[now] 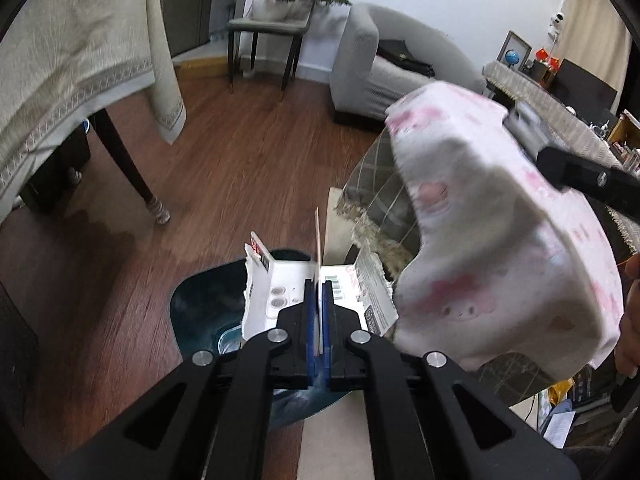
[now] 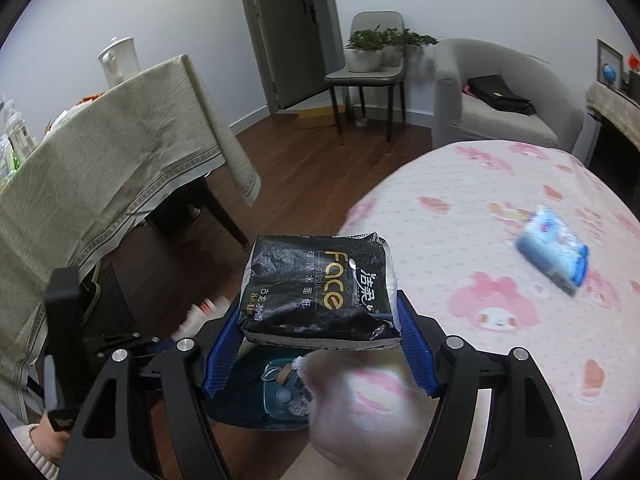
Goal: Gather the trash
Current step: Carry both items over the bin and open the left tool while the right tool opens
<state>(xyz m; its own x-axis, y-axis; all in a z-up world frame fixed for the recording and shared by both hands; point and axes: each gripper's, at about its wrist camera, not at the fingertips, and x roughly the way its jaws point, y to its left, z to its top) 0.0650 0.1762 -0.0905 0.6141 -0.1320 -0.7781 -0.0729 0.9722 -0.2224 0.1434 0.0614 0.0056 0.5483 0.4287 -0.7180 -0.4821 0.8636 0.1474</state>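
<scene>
A: Your left tongs (image 1: 319, 300) are pressed together on a torn white cardboard package flap with barcodes and red print (image 1: 280, 284). The card stands edge-up between the blue pads, directly above the dark teal bin bag opening (image 1: 200, 312) on the brown wooden floor (image 1: 240, 140).

B: And my right side?

A: Your right tongs (image 2: 320, 320) are pinching a crumpled black plastic tissue pack with gold "Face" lettering (image 2: 320, 288). The blue fingers (image 2: 222, 354) press against both of its sides, and it sits flat across them. Below it you can see the same teal bag with some rubbish inside.

B: What is around me?

A: A surface covered by a white cloth with pink cartoon rabbits (image 2: 500, 248) lies to your right, and a blue and white small packet (image 2: 554, 254), blurred, lies on it, well apart from the tissue pack. To your left is a tabletop draped in a beige patterned cloth (image 2: 112, 152). Farther back stand a grey chair carrying green potted plants (image 2: 372, 60) and a grey armchair (image 2: 500, 96).
</scene>
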